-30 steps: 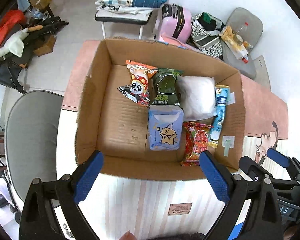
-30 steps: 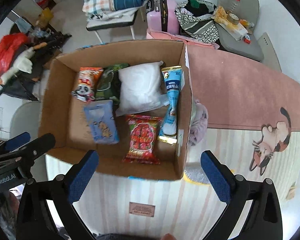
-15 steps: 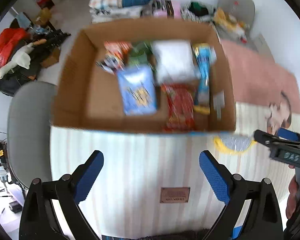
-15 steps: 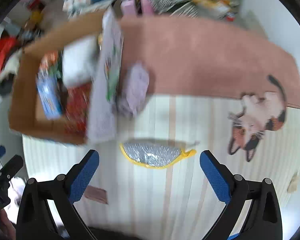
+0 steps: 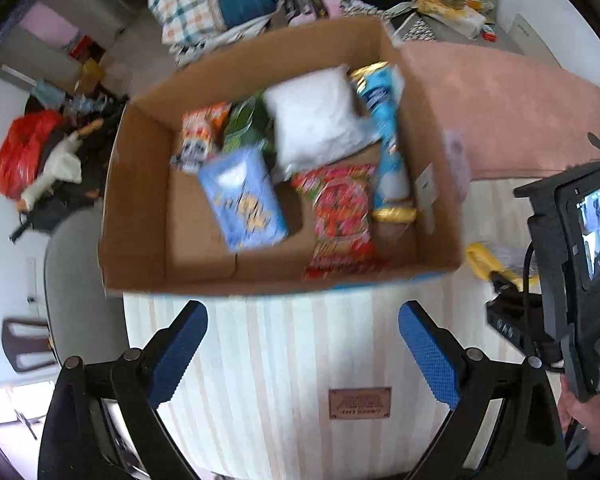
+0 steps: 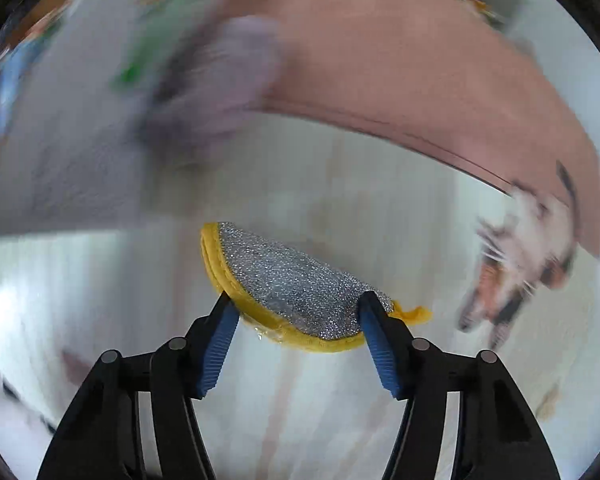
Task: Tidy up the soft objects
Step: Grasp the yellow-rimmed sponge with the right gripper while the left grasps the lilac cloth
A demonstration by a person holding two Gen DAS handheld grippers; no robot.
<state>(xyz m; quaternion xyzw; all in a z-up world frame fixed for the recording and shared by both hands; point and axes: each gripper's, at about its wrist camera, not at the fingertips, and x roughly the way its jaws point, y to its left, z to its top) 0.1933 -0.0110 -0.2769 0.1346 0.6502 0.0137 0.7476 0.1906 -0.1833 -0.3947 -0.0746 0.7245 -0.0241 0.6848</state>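
Scrubber pad [image 6: 296, 284], silver with a yellow rim, lies on the striped desk [image 6: 340, 400] just beside the cardboard box [image 5: 140, 208]. Right tool [image 6: 294, 312] points down over it, jaws just closing, one blue pad at each end of the scrubber; firm contact cannot be told. Left tool [image 5: 302, 354] hangs wide and empty before the box of snack packets.

The scouring pad [image 6: 296, 284] is glittery silver with a yellow border. The surface [image 5: 292, 360] wears a cloth of pale cream and peach stripes, plain dusty pink [image 5: 512, 108] farther back, with a calico cat print [image 6: 516, 256] in white, orange and black. The cardboard box [image 5: 140, 208] is brown; inside lie a white pouch [image 5: 320, 120], a light blue pack [image 5: 244, 204] and a red snack bag [image 5: 342, 216]. Both claws have black arms with blue pads [image 6: 216, 344].
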